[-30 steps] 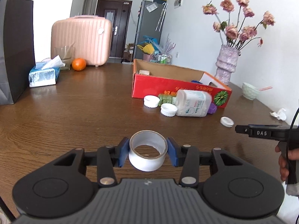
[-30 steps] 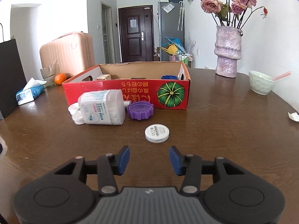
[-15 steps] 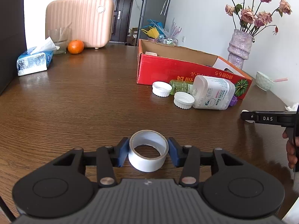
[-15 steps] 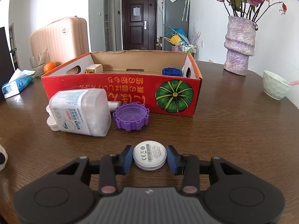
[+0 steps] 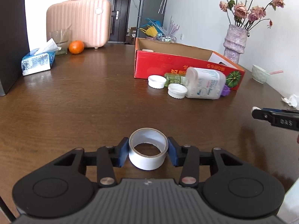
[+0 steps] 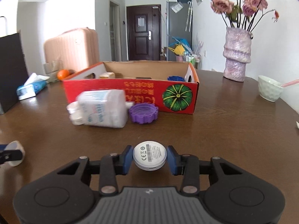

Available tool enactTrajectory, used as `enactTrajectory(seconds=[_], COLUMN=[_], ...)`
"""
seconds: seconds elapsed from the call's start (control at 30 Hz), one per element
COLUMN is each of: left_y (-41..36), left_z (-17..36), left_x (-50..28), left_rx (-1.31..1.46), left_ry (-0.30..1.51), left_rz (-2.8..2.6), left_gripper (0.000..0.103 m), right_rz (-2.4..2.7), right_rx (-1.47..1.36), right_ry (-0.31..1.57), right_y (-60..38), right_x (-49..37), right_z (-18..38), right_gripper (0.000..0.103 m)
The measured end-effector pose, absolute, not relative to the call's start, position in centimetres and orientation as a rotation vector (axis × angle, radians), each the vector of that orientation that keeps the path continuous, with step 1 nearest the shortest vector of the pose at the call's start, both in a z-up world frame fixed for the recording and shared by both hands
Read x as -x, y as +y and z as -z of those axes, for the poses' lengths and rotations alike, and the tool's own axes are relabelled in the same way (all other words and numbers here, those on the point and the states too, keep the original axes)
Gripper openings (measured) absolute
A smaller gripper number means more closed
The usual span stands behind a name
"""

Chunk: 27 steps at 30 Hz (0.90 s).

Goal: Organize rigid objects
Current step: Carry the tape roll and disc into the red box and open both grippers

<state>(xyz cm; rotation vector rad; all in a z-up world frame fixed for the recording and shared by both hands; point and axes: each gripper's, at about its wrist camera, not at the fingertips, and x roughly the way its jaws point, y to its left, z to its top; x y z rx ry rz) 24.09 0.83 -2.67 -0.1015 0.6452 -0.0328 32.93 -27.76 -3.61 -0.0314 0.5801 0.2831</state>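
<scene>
Tape roll (image 5: 147, 154) and disc (image 6: 149, 155) gripped mid-table (image 5: 93, 102).

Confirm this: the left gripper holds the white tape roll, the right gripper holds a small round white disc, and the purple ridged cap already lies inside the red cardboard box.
One thing is wrong: the purple ridged cap is not inside the red cardboard box. The right wrist view shows it on the table against the box's front wall. The left gripper does hold the white tape roll, and the right gripper the small round white disc.

Glossy wood table (image 5: 78, 108); matt cardboard box (image 6: 130, 91); smooth plastic bottle (image 5: 204, 83); rough-textured vase (image 6: 236, 56).
</scene>
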Motion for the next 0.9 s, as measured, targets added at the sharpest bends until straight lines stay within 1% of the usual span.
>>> enactTrajectory(seconds=[0.3,0.53,0.73,0.9], left_y=[-1.3,-2.4,-2.7,-2.1], left_z=[-1.0,-2.9,-3.9,-6.8], left_x=[-18.1,-16.5,-18.8,-25.1], left_rx=[0.070,0.078,0.099,0.094], left_ry=[0.530,0.469,0.461,0.392], left_rz=[0.023,0.039,0.064,0.093], left_gripper=[0.044,0.044,0.044,0.044], right_rz=[-0.340,-0.369,-0.343,-0.318], right_rx=[0.033,0.070,0.055,0.124], right_ry=[0.445,0.353,0.337,0.239], right_y=[-27.6,-26.7,-27.3,-27.3], right_x=[-22.7,-19.1,-19.9,-23.5], right_z=[1.8,0.7,0.1,-2.1], right_gripper=[0.039,0.039,0.039,0.039])
